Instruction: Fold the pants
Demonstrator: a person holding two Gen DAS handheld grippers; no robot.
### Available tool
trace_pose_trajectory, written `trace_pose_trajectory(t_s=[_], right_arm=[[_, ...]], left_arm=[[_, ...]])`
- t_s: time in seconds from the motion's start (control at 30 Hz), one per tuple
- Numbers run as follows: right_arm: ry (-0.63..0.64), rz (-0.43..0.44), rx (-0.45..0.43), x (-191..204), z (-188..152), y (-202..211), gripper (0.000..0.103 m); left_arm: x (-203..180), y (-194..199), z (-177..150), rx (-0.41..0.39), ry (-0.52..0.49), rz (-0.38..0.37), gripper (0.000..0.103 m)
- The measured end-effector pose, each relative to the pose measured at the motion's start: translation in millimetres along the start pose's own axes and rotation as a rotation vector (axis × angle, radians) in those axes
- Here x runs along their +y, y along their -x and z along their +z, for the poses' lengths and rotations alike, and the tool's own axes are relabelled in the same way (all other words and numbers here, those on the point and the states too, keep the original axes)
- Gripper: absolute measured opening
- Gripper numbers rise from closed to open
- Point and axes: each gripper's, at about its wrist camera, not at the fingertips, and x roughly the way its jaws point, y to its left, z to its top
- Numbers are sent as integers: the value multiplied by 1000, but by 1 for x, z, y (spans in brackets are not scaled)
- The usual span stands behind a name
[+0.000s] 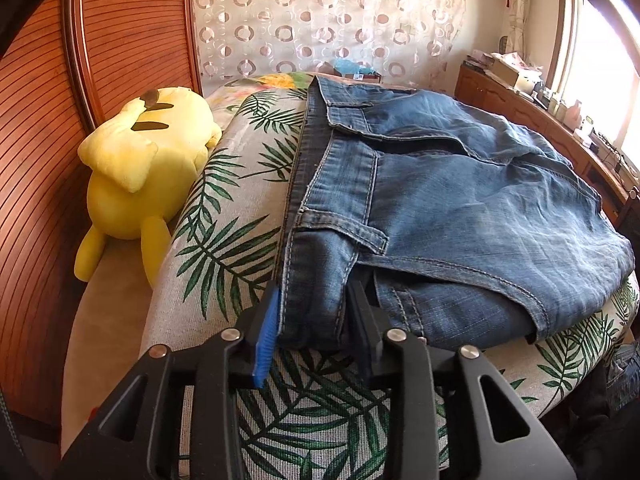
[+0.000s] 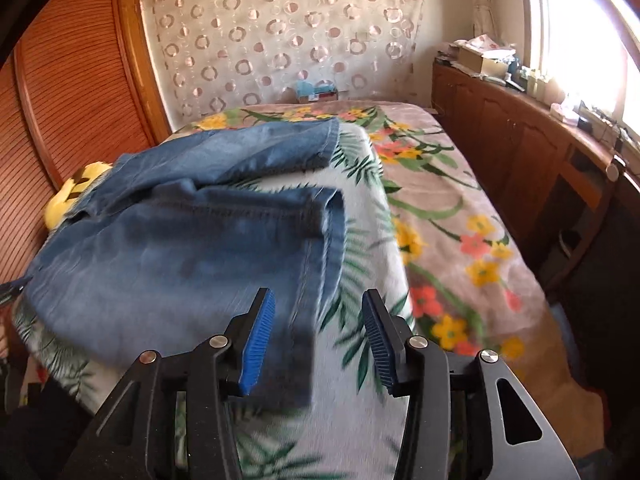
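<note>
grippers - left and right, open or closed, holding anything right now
Left gripper: part open, jeans waistband fold between its fingers; whether they press it cannot be told.
Right gripper: open, holding nothing.

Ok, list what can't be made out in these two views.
- Left wrist: whether the left claw pinches the jeans; denim fills the gap and hides the pads' contact.
- Left wrist: window is washed out by glare.
- Right wrist: jeans hem near the right claw is motion-blurred.
- Right wrist: plush toy is mostly hidden behind the jeans.
</note>
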Motion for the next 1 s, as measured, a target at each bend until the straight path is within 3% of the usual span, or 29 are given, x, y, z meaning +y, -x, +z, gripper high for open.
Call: trace_pose_trajectory(t_s=[0.23,0.3,0.37,0.43,0.47,0.53,0.6,1.0], right_arm=[[2,41,58,-2,-22,8,48],[8,35,69,-2,-23,6,48],[10,34,76,-4,-19,1,48],[18,30,73,-4,-15,0,37],[19,30,74,-5,-13,0,22],[23,28,69,-8,-11,4,14],[29,33,40,-9,-10,11,8],[109,12,-165,-10,21,120,6]], left_arm=[[-2,-1,0,4,-20,9,35],[-3,1,1,8,-33,-10,23],[-5,2,1,4,-38,-11,19],[-5,4,1,-5,-25,-11,15],[-4,5,1,-10,-14,-14,12],[-6,10,3,-23,-11,-13,10],[-11,23,7,-54,-26,-4,10],[-27,114,36,-257,-61,2,8]])
